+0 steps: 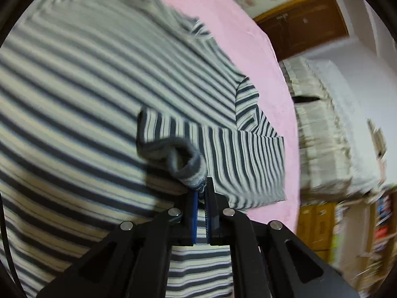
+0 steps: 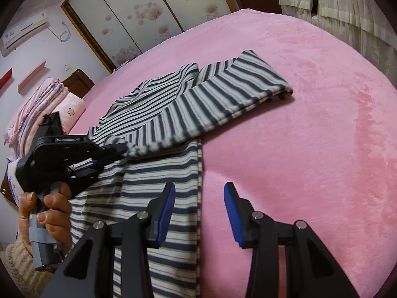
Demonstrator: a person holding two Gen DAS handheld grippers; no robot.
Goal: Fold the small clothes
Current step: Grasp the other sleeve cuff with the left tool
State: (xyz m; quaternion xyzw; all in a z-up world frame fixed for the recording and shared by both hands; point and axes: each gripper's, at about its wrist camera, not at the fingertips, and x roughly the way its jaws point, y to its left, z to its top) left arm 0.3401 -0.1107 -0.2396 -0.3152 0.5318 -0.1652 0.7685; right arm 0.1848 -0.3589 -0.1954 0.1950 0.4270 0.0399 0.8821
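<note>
The left gripper [image 2: 116, 152] is closed on the cuff [image 1: 191, 171] of one sleeve of the striped top [image 2: 158, 173]. The pinch takes only the cuff's rolled rim, right at the jaw tips. A person's hand [image 2: 49, 213] holds the tool's handle, near the left side of the bed.

The striped top lies spread on the pink bed cover [image 2: 310, 124], its body toward the near edge. The held sleeve [image 2: 223, 92] runs across the body, toward the far right of the bed, and is doubled over on itself.

The right gripper [image 2: 199, 211] stands open with nothing between its jaws. It hovers over the top's right side edge, one jaw above the stripes and one above bare cover.

Risks, as judged:
- The shallow hold on the cuff may slip once the sleeve is drawn, because so little cloth sits between the pads.
- Pulling the sleeve with the body unpinned may drag the whole top across the plush cover and skew the fold.
- The doubled sleeve may carry its crease into the fold.
- The right gripper, closing where it hangs, may catch the cover along with the side edge.
</note>
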